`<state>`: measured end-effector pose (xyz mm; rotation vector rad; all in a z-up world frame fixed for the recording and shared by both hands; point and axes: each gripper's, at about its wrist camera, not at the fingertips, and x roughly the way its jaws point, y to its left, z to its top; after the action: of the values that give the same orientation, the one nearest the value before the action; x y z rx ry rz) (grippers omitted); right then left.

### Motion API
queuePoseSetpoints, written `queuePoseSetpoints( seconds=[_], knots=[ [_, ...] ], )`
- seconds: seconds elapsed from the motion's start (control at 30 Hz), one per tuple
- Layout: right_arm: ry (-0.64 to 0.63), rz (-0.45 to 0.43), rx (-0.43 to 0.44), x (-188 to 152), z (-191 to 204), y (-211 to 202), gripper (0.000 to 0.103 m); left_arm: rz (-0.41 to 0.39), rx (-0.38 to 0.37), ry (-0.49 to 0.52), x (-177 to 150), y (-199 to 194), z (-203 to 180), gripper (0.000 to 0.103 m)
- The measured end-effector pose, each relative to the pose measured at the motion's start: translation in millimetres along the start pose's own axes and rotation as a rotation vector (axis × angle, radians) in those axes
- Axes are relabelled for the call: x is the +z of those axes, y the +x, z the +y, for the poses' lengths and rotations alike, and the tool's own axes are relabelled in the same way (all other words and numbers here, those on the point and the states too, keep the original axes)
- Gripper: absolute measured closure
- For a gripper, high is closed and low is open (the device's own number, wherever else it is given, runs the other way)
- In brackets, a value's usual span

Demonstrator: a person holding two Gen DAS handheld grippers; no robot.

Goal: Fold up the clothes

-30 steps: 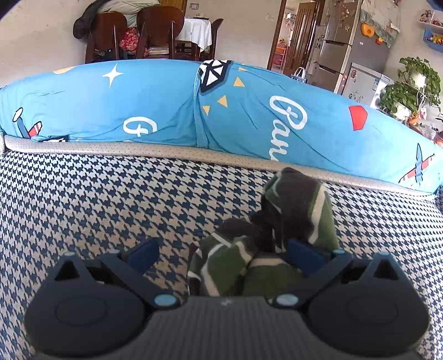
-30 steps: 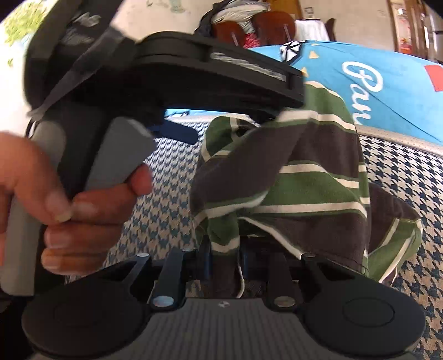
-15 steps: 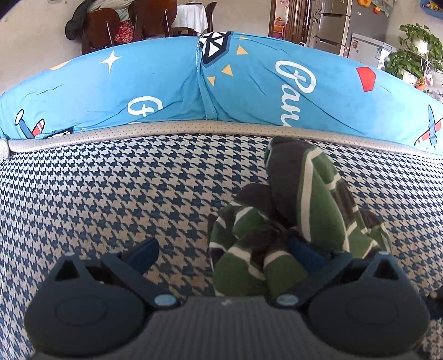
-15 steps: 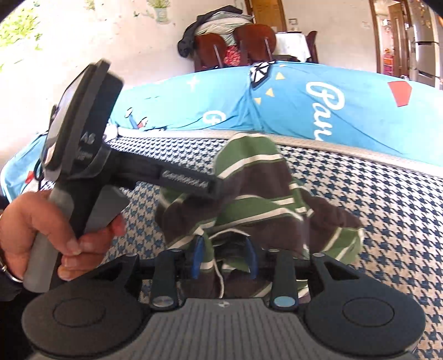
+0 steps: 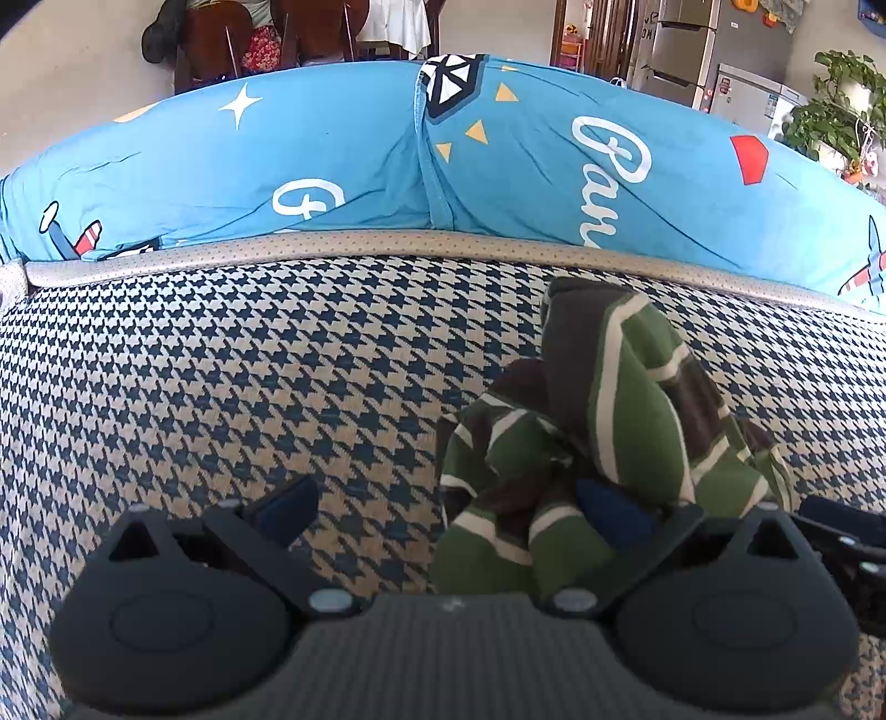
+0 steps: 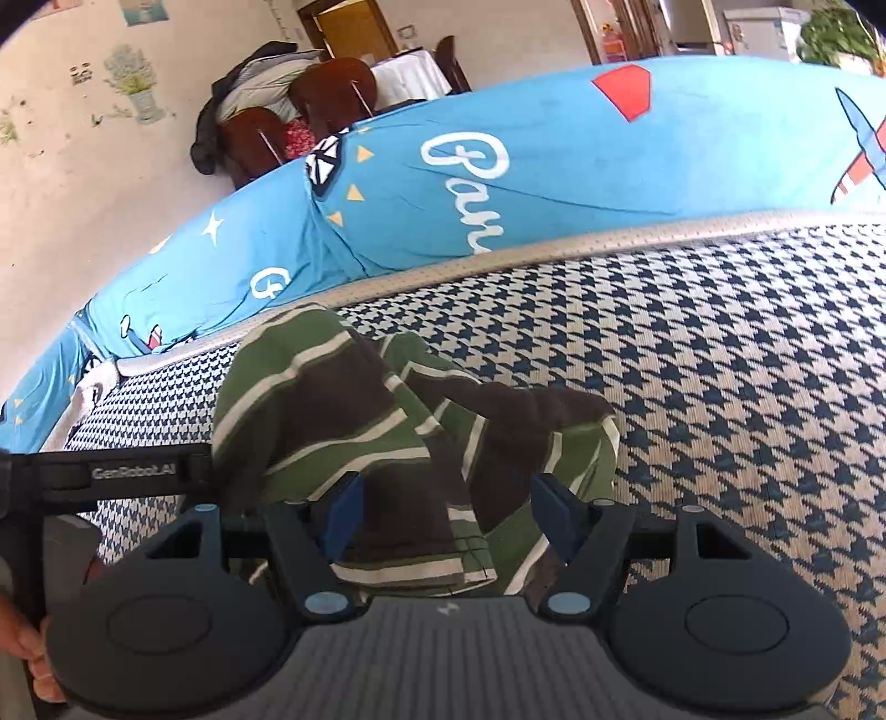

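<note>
This is a lived-in home, an open room where sitting and dining areas run together. A sofa seat (image 5: 232,354) in blue-and-cream houndstooth fills the foreground, and along its far edge lies a bright blue quilt (image 5: 343,160) printed with stars and aeroplanes. Behind it stand dark wooden dining chairs (image 6: 332,94) draped with a jacket, beside a table under a white cloth (image 5: 398,25). At the far right are a steel fridge (image 5: 692,39) and a leafy potted plant (image 5: 830,111). Flower stickers (image 6: 133,83) decorate the wall.
</note>
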<state>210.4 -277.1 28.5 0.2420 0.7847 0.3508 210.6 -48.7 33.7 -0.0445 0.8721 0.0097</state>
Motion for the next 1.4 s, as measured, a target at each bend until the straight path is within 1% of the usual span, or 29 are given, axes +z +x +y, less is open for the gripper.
queuePoseSetpoints(
  seconds=[0.1,0.17,0.33,0.37,0.4,0.43,0.47,0.5,0.53,0.6,0.67,0.77,0.87,1.0,1.13,1.17,1.3,1.4],
  knots=[
    [0.046,0.024,0.02,-1,-3,7,0.034,-0.034,0.013,-0.005,4,-6,3,0.0],
    [0.056,0.036,0.029,-2,-3,11,0.033,-0.061,0.025,0.0,7,-11,4,0.0],
    [0.064,0.034,0.044,-5,-2,15,0.033,-0.096,0.002,-0.026,14,-18,6,0.0],
    [0.063,0.031,0.046,-5,-2,16,0.036,-0.102,0.0,-0.029,14,-19,6,0.0],
    [0.057,0.027,0.055,-5,-1,15,0.044,-0.106,0.001,-0.031,15,-19,7,0.0],
    [0.046,0.025,0.068,-5,1,14,0.049,-0.108,-0.001,-0.032,16,-19,7,0.0],
    [0.034,0.023,0.08,-6,3,14,0.057,-0.109,-0.002,-0.034,16,-20,7,0.0],
    [0.019,0.017,0.089,-6,5,13,0.063,-0.11,-0.006,-0.036,16,-20,7,0.0],
    [0.004,0.012,0.098,-7,7,12,0.066,-0.114,-0.009,-0.04,17,-22,9,0.0],
    [-0.027,0.002,0.116,-8,12,11,0.077,-0.121,-0.015,-0.048,18,-24,11,0.0],
    [-0.046,-0.005,0.143,-9,16,9,0.082,-0.127,-0.022,-0.055,19,-26,13,0.0],
    [-0.087,-0.02,0.175,-11,24,7,0.085,-0.142,-0.037,-0.058,21,-31,13,0.0],
    [-0.137,-0.025,0.213,-14,34,5,0.085,-0.161,-0.054,-0.056,22,-37,13,0.0],
    [-0.2,-0.011,0.254,-22,48,4,0.085,-0.165,-0.086,-0.045,21,-38,9,0.0],
    [-0.261,0.022,0.294,-31,61,5,0.085,-0.16,-0.095,-0.009,18,-35,2,0.0],
    [-0.275,0.028,0.3,-33,64,6,0.085,-0.157,-0.096,-0.001,17,-34,0,0.0],
    [-0.323,0.05,0.317,-39,73,7,0.085,-0.101,-0.074,0.009,13,-22,0,0.0],
    [-0.335,0.059,0.315,-37,72,5,0.083,-0.06,-0.057,0.016,9,-13,-1,0.0]
  ],
)
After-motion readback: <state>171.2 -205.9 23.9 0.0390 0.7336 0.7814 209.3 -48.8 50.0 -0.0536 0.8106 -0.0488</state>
